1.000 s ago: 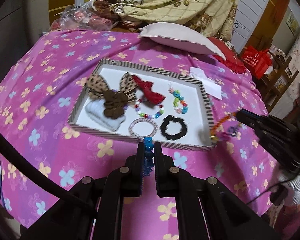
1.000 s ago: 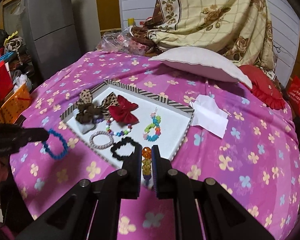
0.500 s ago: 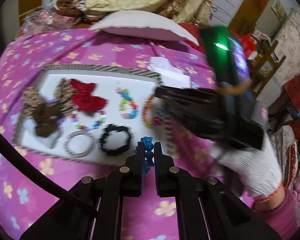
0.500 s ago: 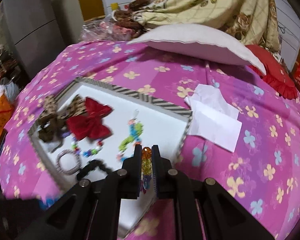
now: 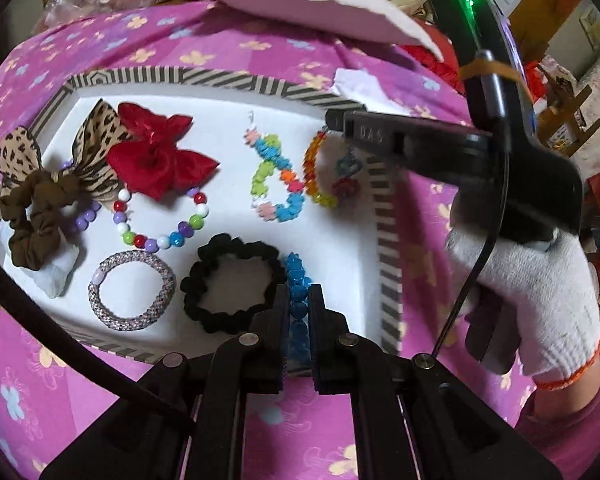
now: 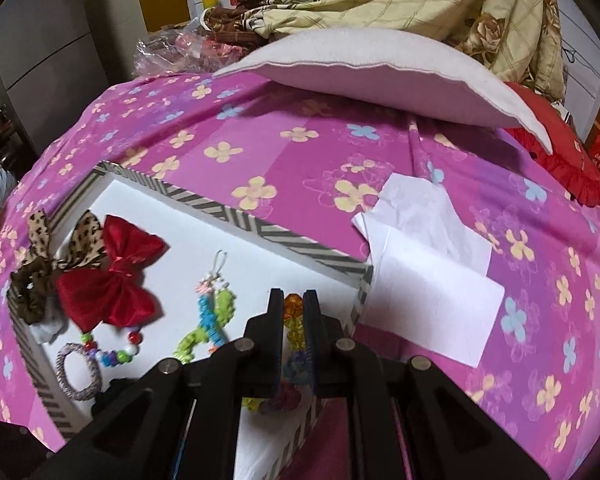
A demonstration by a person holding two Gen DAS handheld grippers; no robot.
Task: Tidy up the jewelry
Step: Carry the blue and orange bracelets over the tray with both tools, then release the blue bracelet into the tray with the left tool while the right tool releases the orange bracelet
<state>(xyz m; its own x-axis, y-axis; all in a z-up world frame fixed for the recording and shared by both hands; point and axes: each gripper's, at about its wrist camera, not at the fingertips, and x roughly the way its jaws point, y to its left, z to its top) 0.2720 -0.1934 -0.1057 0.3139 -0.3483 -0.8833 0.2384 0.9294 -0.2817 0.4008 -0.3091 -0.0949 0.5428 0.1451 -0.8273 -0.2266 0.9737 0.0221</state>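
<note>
**Bracelets over the tray: both held, both ready to be set down**

The left hand-held gripper (image 5: 299, 300) is clamped tight on a blue bead bracelet (image 5: 297, 276), which hangs between its fingers above the near right part of the striped tray (image 5: 388, 240), just beside the black scrunchie (image 5: 232, 286). The right hand-held gripper (image 6: 293, 312) is likewise closed on an orange bead bracelet (image 5: 314, 168), whose loop dangles below its tips, with a small charm, near the tray's right wall and next to the bright flower-bead loop (image 5: 276, 176). In the left wrist view that loop hangs upright, its long axis running down toward the white floor of the tray.

The bare white floor lies straight below each bracelet, so by my judgement the next move is a short lowering and letting go. The right one looks nearer the far corner, the left nearer the front edge. The risk is the orange loop landing on the wall or on its neighbour
</note>
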